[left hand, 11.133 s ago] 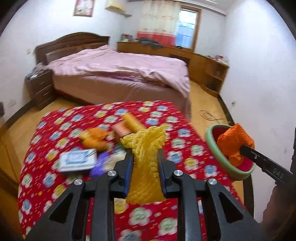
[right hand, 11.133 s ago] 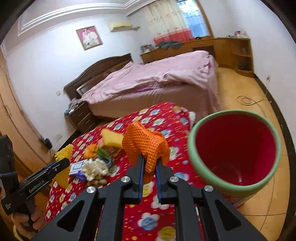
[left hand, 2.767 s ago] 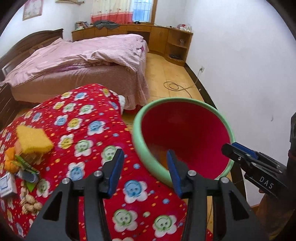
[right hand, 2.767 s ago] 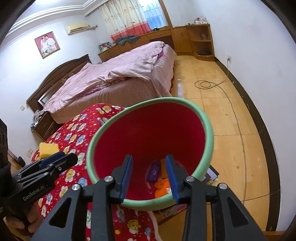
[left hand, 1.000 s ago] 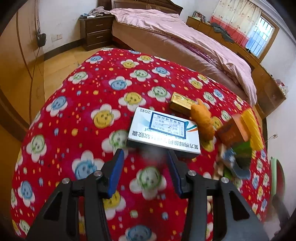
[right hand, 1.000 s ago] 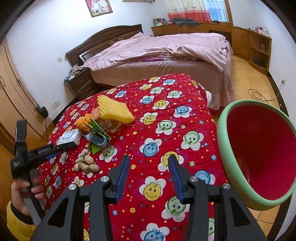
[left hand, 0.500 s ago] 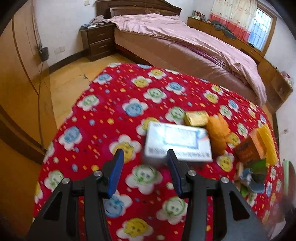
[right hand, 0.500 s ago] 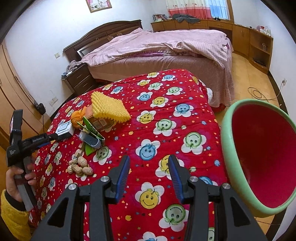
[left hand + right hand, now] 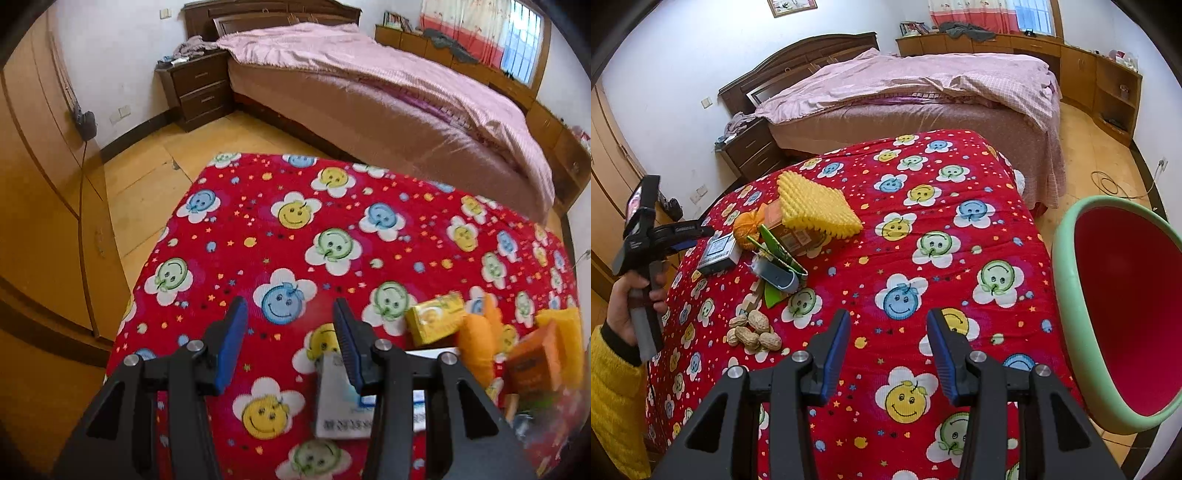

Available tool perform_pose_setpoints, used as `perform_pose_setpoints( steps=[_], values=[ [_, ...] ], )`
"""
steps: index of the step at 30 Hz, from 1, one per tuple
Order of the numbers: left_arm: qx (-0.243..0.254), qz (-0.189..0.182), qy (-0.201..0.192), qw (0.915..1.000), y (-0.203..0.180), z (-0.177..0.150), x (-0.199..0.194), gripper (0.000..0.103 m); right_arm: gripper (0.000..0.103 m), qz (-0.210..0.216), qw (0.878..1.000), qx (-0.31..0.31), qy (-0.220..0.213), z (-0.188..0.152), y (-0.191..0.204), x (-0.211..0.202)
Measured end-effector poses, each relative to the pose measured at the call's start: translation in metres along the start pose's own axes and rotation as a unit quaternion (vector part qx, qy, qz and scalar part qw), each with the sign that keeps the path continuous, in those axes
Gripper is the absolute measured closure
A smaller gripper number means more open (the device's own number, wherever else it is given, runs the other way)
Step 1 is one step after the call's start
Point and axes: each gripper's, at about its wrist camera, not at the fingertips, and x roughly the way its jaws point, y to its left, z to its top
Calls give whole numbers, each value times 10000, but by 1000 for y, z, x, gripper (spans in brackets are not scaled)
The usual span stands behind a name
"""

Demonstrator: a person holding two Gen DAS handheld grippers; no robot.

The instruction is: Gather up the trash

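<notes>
Trash lies on the red smiley-flower tablecloth [image 9: 923, 258]: a yellow foam net [image 9: 816, 206], an orange box [image 9: 786, 229], an orange fruit net [image 9: 746, 227], a white-and-blue box [image 9: 718, 253], a green wrapper [image 9: 779, 254] and several peanuts [image 9: 753, 332]. The red bin with a green rim [image 9: 1123, 295] stands at the right. My left gripper [image 9: 290, 332] is open and empty, with the white box [image 9: 343, 402] under its right finger. It also shows in the right wrist view [image 9: 683, 236], by that box. My right gripper [image 9: 886, 347] is open and empty over the cloth.
A small yellow box [image 9: 436, 321], the orange net [image 9: 476, 343] and the orange box [image 9: 535, 362] lie right of my left gripper. A pink-covered bed [image 9: 923, 88] stands behind the table, a nightstand [image 9: 195, 88] and wooden wardrobe [image 9: 37, 221] at the left.
My left gripper has swung left and come close over the white box, which now lies under its right finger. My right gripper has hardly moved.
</notes>
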Motion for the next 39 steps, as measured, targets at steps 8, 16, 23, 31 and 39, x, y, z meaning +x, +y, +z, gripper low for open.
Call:
perform_pose_setpoints(
  steps=[8,16,23,31,39],
  values=[
    [147,171,89,9997,15,-22,-5,56,57,5,10000,16,4,-1,0,1],
    [258,17,176,9995,22,-58,-28,55,57,95,10000,8,22,-5,4,2],
    [569,-160,48,9982,7,-70,-44,55,57,141,9999,-33,18,-7,9,1],
    [485,115,-280,9984,11,-36,-36,55,57,92,10000,2,-34,-8,6,-4],
    [497,2,48,9988,15,-26,-8,55,57,63,10000,61,-31,-9,1,-5]
  ],
)
